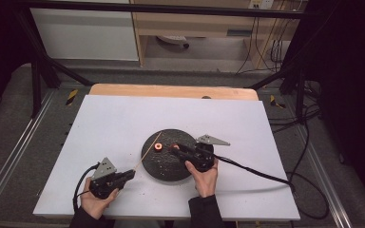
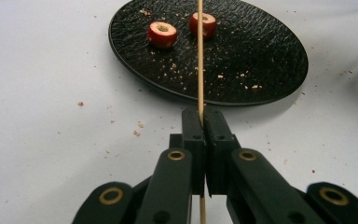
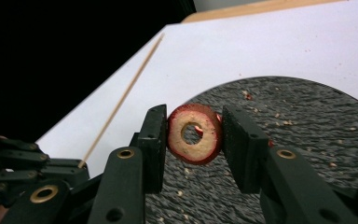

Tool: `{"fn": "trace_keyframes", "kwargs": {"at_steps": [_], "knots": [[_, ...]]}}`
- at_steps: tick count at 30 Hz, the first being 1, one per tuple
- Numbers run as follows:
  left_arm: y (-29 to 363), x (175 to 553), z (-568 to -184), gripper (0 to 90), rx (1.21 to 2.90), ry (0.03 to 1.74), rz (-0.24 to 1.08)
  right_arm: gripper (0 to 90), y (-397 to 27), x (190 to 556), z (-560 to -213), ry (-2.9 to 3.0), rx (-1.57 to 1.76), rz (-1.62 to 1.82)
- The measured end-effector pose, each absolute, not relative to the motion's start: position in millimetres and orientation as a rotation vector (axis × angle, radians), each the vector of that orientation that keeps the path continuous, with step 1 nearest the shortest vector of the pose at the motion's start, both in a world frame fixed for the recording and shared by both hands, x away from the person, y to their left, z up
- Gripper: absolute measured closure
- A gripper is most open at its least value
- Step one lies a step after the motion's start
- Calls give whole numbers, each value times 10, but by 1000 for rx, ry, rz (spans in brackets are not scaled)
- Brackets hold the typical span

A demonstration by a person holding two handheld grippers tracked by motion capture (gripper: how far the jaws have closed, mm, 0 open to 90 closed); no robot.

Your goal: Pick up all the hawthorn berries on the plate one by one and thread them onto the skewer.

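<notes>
A: Left claw (image 2: 201,122)?
B: Clamped on a thin wooden skewer (image 2: 200,60). Jaws pressed together, stick pinched between them, running straight ahead and up over the plate.

A: Right claw (image 3: 193,140)?
B: Gripping a red-skinned fruit ring (image 3: 195,133) with a cored centre. Held by its rim, standing on edge, pale cut face toward the camera, raised over the plate.

A: Beyond the claws?
B: Round black textured plate (image 1: 152,159) at mid-tabletop, strewn with crumbs. In the left gripper view, two more red fruit pieces (image 2: 162,34) on its far part, one partly behind the skewer. In the high view, skewer slanting from the left claw toward the plate's left edge, right claw above the plate's right half.

A: Surroundings?
B: White tabletop (image 1: 123,118), crumbs scattered near the plate. Hands entering from the bottom edge, black cable trailing off to the right.
</notes>
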State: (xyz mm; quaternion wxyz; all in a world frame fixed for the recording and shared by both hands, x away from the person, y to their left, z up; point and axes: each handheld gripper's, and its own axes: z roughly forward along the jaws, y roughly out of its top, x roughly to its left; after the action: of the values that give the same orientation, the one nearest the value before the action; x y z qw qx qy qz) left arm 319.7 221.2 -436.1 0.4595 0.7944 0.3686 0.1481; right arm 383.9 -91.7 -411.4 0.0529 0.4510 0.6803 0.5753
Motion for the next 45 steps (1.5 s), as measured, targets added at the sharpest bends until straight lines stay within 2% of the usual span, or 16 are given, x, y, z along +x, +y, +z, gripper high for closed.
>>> {"fn": "trace_keyframes", "kwargs": {"at_steps": [45], "knots": [[1783,3103,-4293,879,1910,906,383,627,-1035,4063,-4022,1507,1445,2190]]}}
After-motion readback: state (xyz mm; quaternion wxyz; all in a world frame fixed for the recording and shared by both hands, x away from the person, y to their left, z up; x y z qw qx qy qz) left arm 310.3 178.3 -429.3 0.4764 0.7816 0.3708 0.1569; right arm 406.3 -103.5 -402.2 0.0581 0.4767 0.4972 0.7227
